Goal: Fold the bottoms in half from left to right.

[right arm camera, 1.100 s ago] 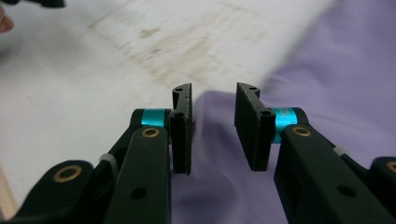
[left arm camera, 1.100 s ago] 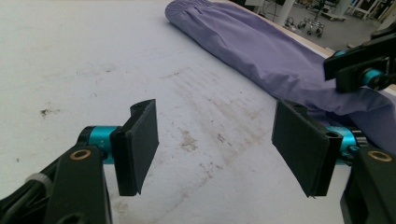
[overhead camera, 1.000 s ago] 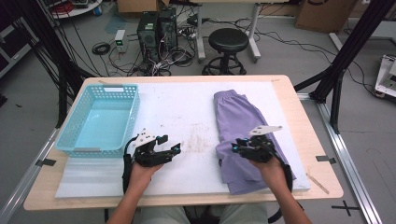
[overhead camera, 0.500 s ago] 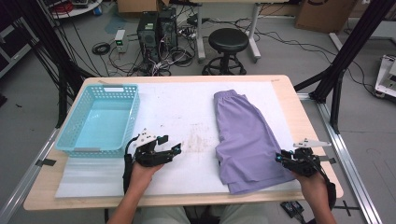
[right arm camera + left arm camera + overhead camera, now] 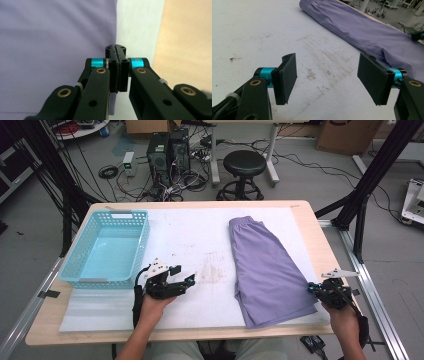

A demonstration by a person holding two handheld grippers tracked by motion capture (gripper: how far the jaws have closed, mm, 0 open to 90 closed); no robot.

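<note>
The right gripper [image 5: 314,289] has left the middle of the purple shorts [image 5: 267,270] and swung out toward 3 o'clock to their right hem, at the table's 4 o'clock corner. Its jaws have just been closing and now meet, no cloth visibly between them.

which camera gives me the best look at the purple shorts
The high view: the shorts lie whole and flat on the table's right side. The left gripper view shows them at a low slant, cut off at the frame. The right gripper view shows plain purple cloth and its straight edge.
</note>
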